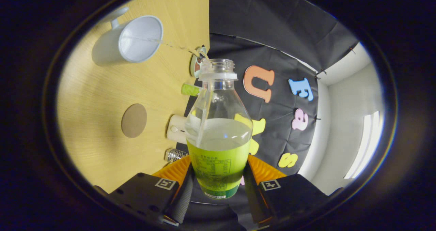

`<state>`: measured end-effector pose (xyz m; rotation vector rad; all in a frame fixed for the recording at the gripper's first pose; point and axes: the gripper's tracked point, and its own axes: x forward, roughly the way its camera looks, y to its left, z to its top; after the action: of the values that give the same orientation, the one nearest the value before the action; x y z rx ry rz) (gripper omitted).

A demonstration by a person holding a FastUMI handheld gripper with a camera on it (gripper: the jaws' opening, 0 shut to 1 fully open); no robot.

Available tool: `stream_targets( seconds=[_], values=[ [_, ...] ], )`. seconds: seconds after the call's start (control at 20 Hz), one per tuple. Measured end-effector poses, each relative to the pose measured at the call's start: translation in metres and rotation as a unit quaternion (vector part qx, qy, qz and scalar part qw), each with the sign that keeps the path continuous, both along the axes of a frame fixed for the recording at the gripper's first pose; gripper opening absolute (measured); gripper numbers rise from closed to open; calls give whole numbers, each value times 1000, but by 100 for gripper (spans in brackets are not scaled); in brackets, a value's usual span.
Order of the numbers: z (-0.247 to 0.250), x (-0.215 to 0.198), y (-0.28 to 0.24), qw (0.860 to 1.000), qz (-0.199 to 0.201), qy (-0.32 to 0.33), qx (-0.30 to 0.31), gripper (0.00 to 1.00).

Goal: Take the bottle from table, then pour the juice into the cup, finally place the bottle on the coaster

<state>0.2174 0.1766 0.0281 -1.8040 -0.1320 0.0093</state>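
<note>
Clear, smooth plastic is what we hold: the bottle sits clamped between both fingers of our gripper, pinched on its green-labelled lower body and tipped toward eleven o'clock. A thin stream leaves its open neck into the white cup on the pale wood-grain table. We judge it half full, fairly light and slick, sloshing, best gripped low on the label. The round brown coaster lies flat at nine o'clock.
</note>
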Motion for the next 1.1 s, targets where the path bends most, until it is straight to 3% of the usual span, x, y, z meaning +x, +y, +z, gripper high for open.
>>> stream_targets(
  seconds=[1.1],
  values=[
    [72, -8, 5, 998, 7, -49, -25, 76]
  ],
)
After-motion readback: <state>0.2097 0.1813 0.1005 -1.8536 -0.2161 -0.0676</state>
